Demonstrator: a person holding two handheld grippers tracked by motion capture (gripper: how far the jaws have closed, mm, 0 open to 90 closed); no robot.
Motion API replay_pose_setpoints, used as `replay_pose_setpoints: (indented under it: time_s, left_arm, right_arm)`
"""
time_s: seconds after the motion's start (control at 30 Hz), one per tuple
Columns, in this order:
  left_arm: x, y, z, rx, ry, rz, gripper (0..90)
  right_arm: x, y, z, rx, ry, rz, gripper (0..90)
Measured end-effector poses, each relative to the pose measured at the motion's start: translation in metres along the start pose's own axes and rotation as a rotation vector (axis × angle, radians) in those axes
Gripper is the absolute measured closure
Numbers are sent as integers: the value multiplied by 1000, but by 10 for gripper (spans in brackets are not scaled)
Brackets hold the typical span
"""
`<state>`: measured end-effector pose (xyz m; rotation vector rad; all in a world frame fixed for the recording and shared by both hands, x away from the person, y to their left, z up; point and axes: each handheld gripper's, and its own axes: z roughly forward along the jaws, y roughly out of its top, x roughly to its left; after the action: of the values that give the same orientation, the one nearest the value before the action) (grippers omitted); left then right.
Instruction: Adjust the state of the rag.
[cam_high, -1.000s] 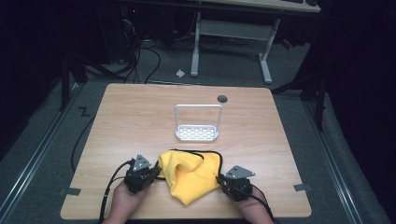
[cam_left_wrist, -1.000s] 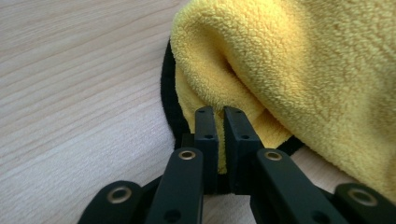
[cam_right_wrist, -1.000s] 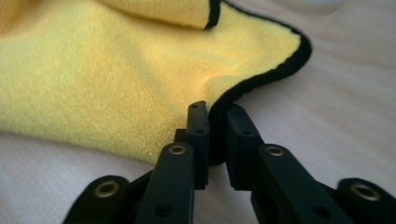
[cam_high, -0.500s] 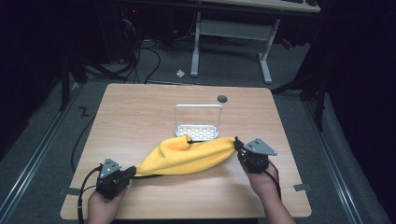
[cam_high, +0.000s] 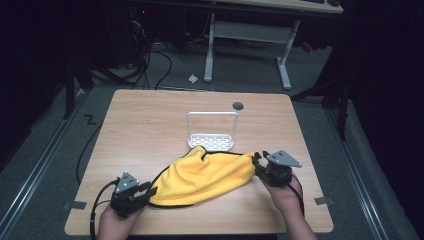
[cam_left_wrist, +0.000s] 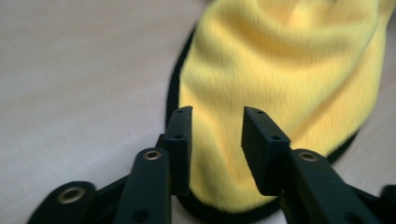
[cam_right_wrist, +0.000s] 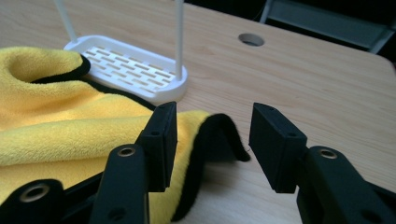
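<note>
Yellow cloth (cam_high: 207, 175) lies stretched along the tabletop's near edge, its far fold touching the white rack (cam_high: 212, 134). Both grippers' jaws have just been opening: left gripper (cam_high: 146, 190) and right gripper (cam_high: 257, 163) stand spread, level, at opposite cloth ends, pinching nothing. Risk: a jaw snagging the black hem on withdrawal drags the cloth askew.

A yellow cloth (cam_high: 207, 175) with black edging is lying between black jaws; beyond them, a white slotted rack (cam_high: 212, 131) is standing on the light wood-grain table (cam_high: 145, 125).
</note>
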<state>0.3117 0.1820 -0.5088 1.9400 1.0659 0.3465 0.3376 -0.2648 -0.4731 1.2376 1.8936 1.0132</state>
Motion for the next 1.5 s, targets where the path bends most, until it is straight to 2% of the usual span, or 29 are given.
replay_pose_setpoints:
  time_s: [0.03, 0.13, 0.2, 0.27, 0.3, 0.33, 0.4, 0.43, 0.47, 0.5, 0.53, 0.57, 0.63, 0.77, 0.8, 0.87, 0.93, 1.0, 1.07, 1.13, 1.2, 1.23, 1.3, 1.33, 1.37, 1.4, 1.5]
  left_arm:
    - [3, 5, 2, -18, -2, -9, 595]
    - [15, 27, 25, -31, -52, -64, 567]
    - [18, 42, 47, -9, -70, -58, 550]
    - [18, 56, 67, -2, -115, -67, 502]
    - [17, 61, 77, 7, -120, -68, 482]
    - [15, 64, 86, 27, -126, -68, 460]
    - [11, 66, 102, 109, -122, -61, 465]
    - [8, 65, 107, 147, -110, -37, 529]
    - [5, 62, 111, 180, -99, -5, 641]
    - [3, 60, 110, 170, -81, 16, 714]
    - [3, 57, 108, 171, -80, 10, 823]
    - [4, 54, 104, 159, -81, -1, 848]
    - [6, 47, 95, 129, -53, 4, 858]
    - [16, 30, 62, 57, 3, -27, 861]
    - [19, 27, 53, 36, 19, -44, 861]
    - [27, 22, 36, 6, 67, -56, 861]
    - [36, 17, 25, -4, 107, -74, 860]
    - [41, 13, 24, 0, 89, -98, 858]
    - [37, 15, 27, -1, 85, -84, 857]
    - [32, 22, 32, -14, 82, -57, 854]
    - [32, 28, 38, -19, 107, -36, 852]
    - [34, 30, 42, -19, 127, -37, 850]
    - [41, 30, 49, -4, 147, -75, 827]
    - [43, 29, 50, 9, 152, -83, 776]
    - [42, 27, 49, 14, 157, -83, 712]
    - [40, 26, 46, 1, 152, -74, 687]
    - [30, 24, 33, -17, 150, -42, 634]
  right_arm:
    - [-1, -1, -6, -11, -8, 9, 515]
    - [-3, -11, -19, -3, -14, 18, 516]
    - [-2, -20, -21, 30, -7, 23, 516]
    - [3, -30, -22, 65, 17, 31, 514]
    - [6, -33, -22, 79, 31, 35, 509]
    - [8, -36, -22, 87, 46, 34, 501]
    - [13, -39, -19, 107, 71, 33, 476]
    - [15, -40, -16, 120, 79, 32, 463]
    - [17, -42, -12, 130, 90, 38, 453]
    - [19, -43, -8, 142, 106, 44, 440]
    - [21, -44, -3, 158, 109, 42, 430]
    - [22, -44, 2, 165, 109, 36, 424]
    - [24, -43, 13, 174, 102, 31, 410]
    - [27, -39, 33, 198, 127, 56, 442]
    - [29, -38, 37, 200, 134, 48, 520]
    - [35, -36, 38, 196, 139, 8, 747]
    - [39, -30, 34, 175, 134, -9, 801]
    - [40, -23, 22, 129, 133, -28, 800]
    - [43, -10, 4, 70, 117, -42, 794]
    - [43, 10, -17, -18, 98, -50, 790]
    - [42, 30, -28, -81, 78, -55, 785]
    - [40, 39, -27, -91, 72, -55, 769]
    - [37, 47, -9, -41, 67, -62, 653]
    - [35, 46, 3, -4, 53, -62, 629]
    - [34, 44, 12, 27, 55, -56, 610]
    - [32, 40, 17, 41, 61, -49, 589]
    - [30, 27, 15, 41, 64, -20, 555]
